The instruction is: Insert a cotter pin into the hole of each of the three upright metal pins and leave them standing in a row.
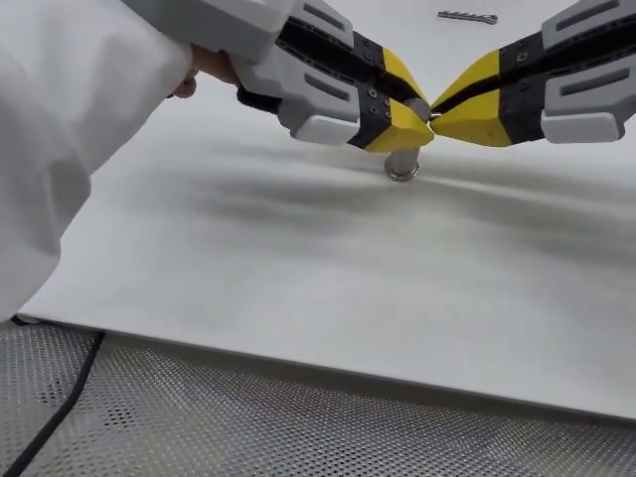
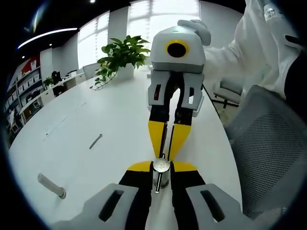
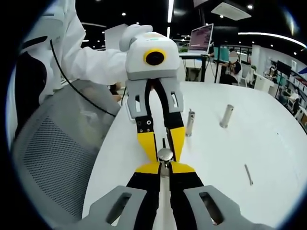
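Observation:
An upright metal pin point(image 1: 402, 165) stands on the white table point(image 1: 298, 278). My left gripper point(image 1: 415, 124) comes in from the left, its yellow jaws shut on the pin's upper part point(image 2: 161, 165). From the opposite side my right gripper point(image 1: 443, 116) meets it tip to tip, shut on a thin cotter pin point(image 2: 163, 143) that points at the pin's head point(image 3: 165, 154). Two more upright pins point(image 3: 190, 122) point(image 3: 226, 115) stand further along the table.
Loose cotter pins point(image 1: 467, 16) point(image 2: 95, 141) point(image 3: 248, 174) lie on the table, and another metal pin point(image 2: 52, 186) sits near the left. The table's near edge point(image 1: 328, 373) borders a perforated metal surface with a black cable point(image 1: 50, 422). A mesh chair point(image 3: 53, 158) stands beside the table.

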